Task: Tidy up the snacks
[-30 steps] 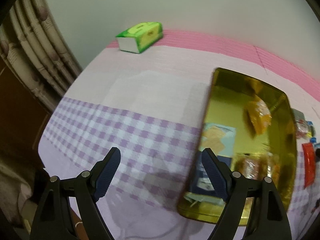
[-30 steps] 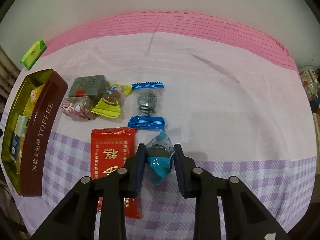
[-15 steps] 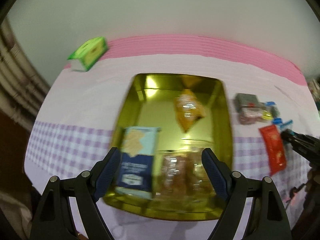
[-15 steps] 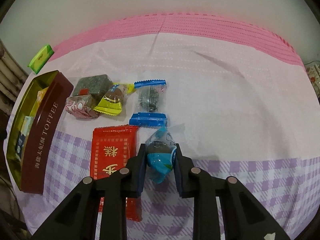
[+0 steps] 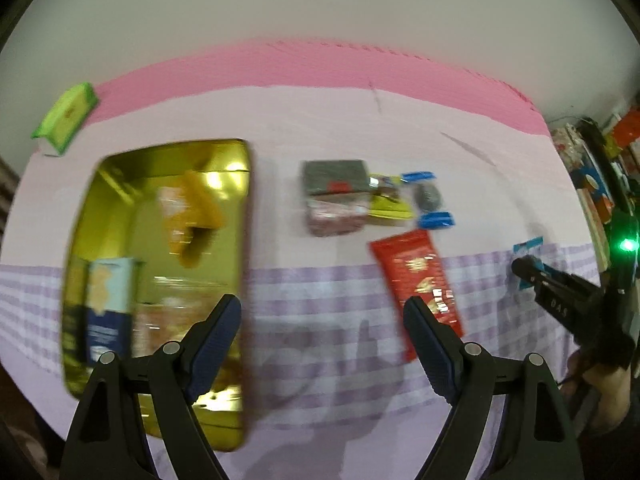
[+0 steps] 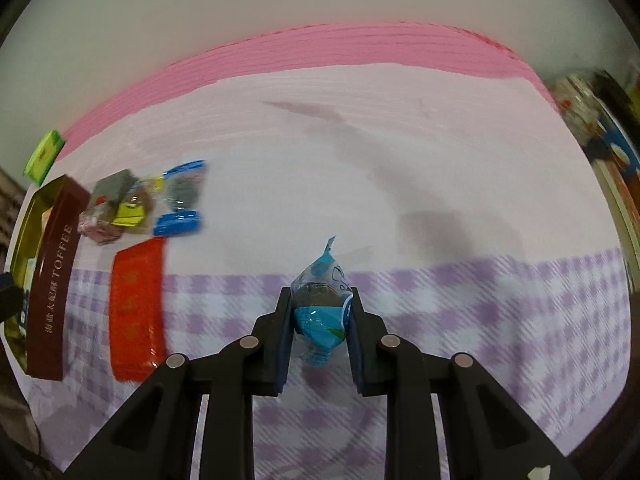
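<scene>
Blue-wrapped candy is being clamped between the right gripper pads above the checked cloth, left gripper being held wide and empty, so carriage should be level toward the toffee tin.

Table covered by a cloth in three bands: pink ribbed strip along the far edge; pale pink plain zone in the middle; lilac-and-white check toward the near edge; creases and soft shadows cross the plain zone. Wall behind the far edge is plain off-white, unmarked, evenly lit. Beyond the right edge, a cluttered stack of coloured boxes and printed items, too blurred to identify. Green box at the far left corner. Lighting warm, diffuse.
</scene>
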{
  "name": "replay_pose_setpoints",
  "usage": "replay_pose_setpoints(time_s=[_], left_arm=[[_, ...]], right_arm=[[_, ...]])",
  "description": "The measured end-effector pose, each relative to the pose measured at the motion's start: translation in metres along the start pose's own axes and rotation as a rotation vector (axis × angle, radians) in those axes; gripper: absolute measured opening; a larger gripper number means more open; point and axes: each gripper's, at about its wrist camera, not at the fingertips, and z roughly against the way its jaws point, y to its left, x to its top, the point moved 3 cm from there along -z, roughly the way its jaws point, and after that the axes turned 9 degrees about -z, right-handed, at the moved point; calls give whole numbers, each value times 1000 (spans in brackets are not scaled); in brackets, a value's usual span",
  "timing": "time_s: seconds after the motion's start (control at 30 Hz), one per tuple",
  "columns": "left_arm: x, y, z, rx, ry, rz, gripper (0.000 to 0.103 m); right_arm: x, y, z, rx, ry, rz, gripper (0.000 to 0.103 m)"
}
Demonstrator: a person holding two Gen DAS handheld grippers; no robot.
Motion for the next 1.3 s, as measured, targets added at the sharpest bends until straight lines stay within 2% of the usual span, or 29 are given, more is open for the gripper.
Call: replay_pose_setpoints(time_s=[0.1,0.27,0.47,0.83,0.9,0.97,1.1,1.17,1.3], left_arm=[[6,-18,-16,-33,34,26,83],[14,-40,-35,-45,79,79,83],[25,-65,-54,-2,88,79,83],[31,-87,-89,71,117,71,83],[28,-82,-90,89,111,65,81],[25,-79,-90,103,111,63,69],[18,-77,-93,89,116,31,62],[11,-74,-90,99,107,-8,54],[3,-68,-85,101,93,-53,51]], right_arm=[[-3,-11,10,-8,-13,-43,22],[-6,-20,17,31,-37,-92,22],[-5,-38,23,80,-44,-105,22],[2,-35,24,129,-49,-104,22],[2,-35,23,131,-47,-103,22],[3,-35,23,132,-46,-104,22],[4,-35,24,131,-49,-103,22],[4,-35,24,129,-50,-103,22],[4,-35,23,124,-49,-102,22]])
